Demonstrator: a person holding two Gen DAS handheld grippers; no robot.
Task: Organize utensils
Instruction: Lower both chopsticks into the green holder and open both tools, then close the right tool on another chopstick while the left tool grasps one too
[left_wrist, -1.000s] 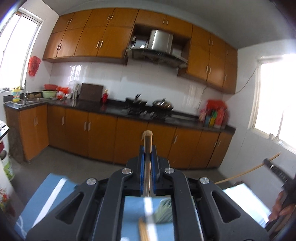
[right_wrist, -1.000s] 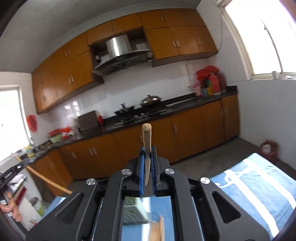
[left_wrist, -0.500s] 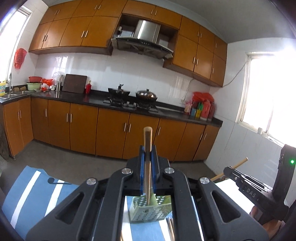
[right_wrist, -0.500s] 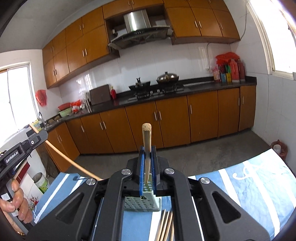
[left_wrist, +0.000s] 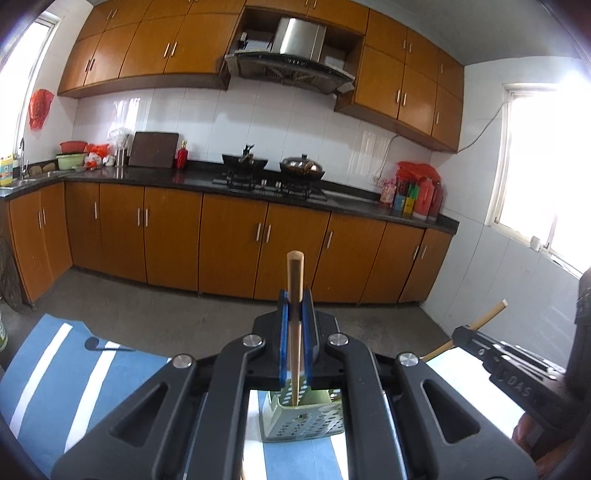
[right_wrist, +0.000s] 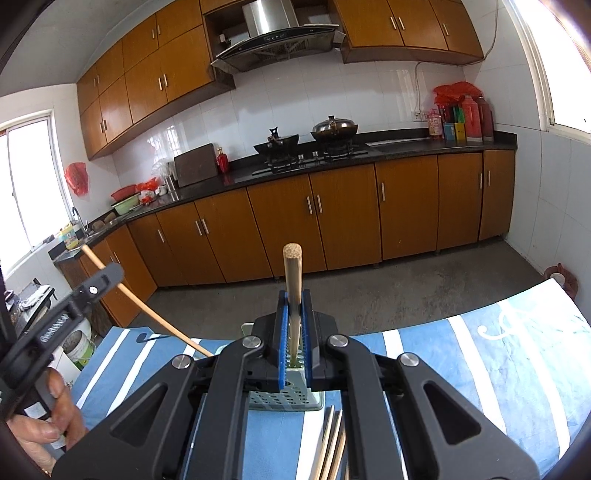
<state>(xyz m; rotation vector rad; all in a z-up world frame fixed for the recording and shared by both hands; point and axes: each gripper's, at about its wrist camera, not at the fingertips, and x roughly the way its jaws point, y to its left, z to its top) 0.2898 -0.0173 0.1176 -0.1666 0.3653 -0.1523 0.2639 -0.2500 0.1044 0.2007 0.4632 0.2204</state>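
The surface (right_wrist: 480, 369) carries a blue cloth with white stripes. A green perforated utensil holder (left_wrist: 303, 421) stands upright on it, near the middle of the far edge. The left gripper (left_wrist: 294, 314) is pressed together on a wooden chopstick (left_wrist: 294, 325), whose lower end reaches down into the holder. The right gripper (right_wrist: 294, 314) is likewise pinching a second chopstick (right_wrist: 293, 295) above the holder. Loose chopsticks (right_wrist: 332, 443) lie on the cloth on the near side of the holder.
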